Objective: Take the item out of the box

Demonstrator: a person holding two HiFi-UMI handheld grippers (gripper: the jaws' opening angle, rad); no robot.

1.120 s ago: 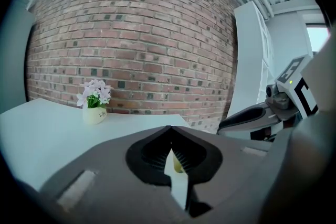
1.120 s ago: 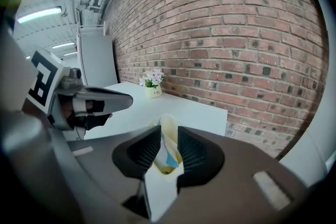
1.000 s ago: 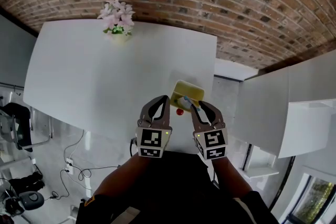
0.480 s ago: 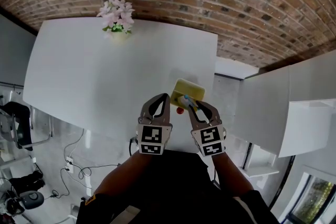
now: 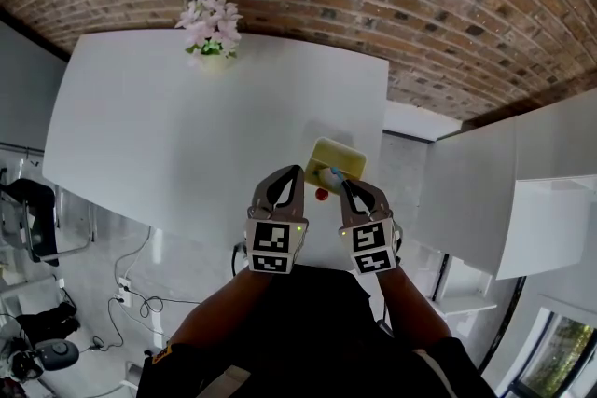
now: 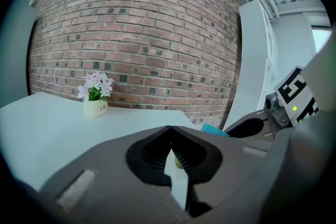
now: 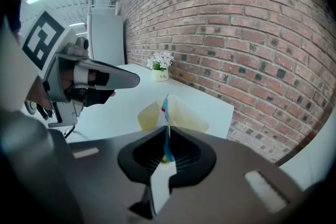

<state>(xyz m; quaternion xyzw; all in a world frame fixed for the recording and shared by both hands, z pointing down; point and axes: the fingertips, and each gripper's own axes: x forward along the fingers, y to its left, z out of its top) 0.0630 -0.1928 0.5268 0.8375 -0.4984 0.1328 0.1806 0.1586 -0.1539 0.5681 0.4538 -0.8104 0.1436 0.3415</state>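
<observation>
Right gripper [image 5: 345,186] closing on thin blue-white packet [image 7: 166,107] — it stands edge-up in yellow box [image 7: 186,119], dead ahead, long axis vertical. Left gripper [image 6: 170,132] clenched, empty, beside box — right is nearer.

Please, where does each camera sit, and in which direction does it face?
Head view: on the person's head, looking down at the white table; the left gripper, right gripper and arms show.
Left gripper view: on the left gripper, facing the brick wall; its shut jaws show.
Right gripper view: on the right gripper, facing the yellow box; its jaws are closing on the blue-white item.
Shared: all three show the flower pot.
</observation>
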